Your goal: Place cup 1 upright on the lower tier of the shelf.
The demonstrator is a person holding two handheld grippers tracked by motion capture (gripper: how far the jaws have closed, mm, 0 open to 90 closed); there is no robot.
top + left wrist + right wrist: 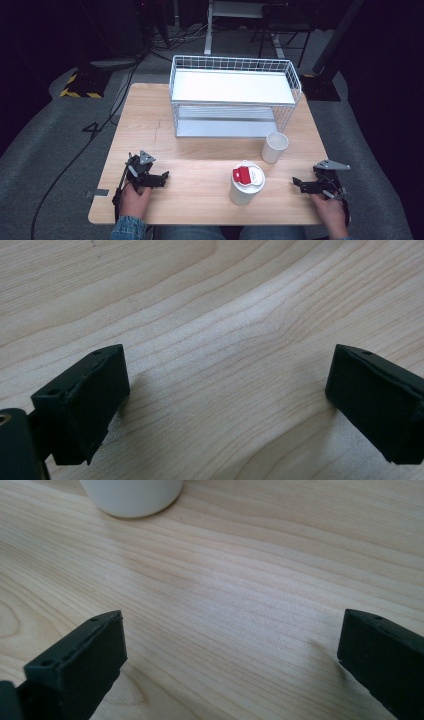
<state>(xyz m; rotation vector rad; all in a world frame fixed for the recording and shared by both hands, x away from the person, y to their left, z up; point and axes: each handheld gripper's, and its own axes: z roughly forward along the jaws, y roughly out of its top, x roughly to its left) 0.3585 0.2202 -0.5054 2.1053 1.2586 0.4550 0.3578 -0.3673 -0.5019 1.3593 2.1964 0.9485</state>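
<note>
**Grippers held wide beside lidded cup**

The left gripper [159, 178] and right gripper [300, 184] are rested low on the tabletop [200, 160], fingers spread apart and empty. Between them stands a white cup with a red-tabbed lid [246, 183], an open white cup [274, 147] just behind.

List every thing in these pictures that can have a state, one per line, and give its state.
White cup with the white-and-red lid: upright, lid on, nothing holding it.
White open paper cup: upright, no lid, looks empty.
White wire two-tier rack: upright, both shelves bare.
Left tool: jaws wide apart, nothing between them.
Right tool: jaws wide apart, nothing between them.
</note>
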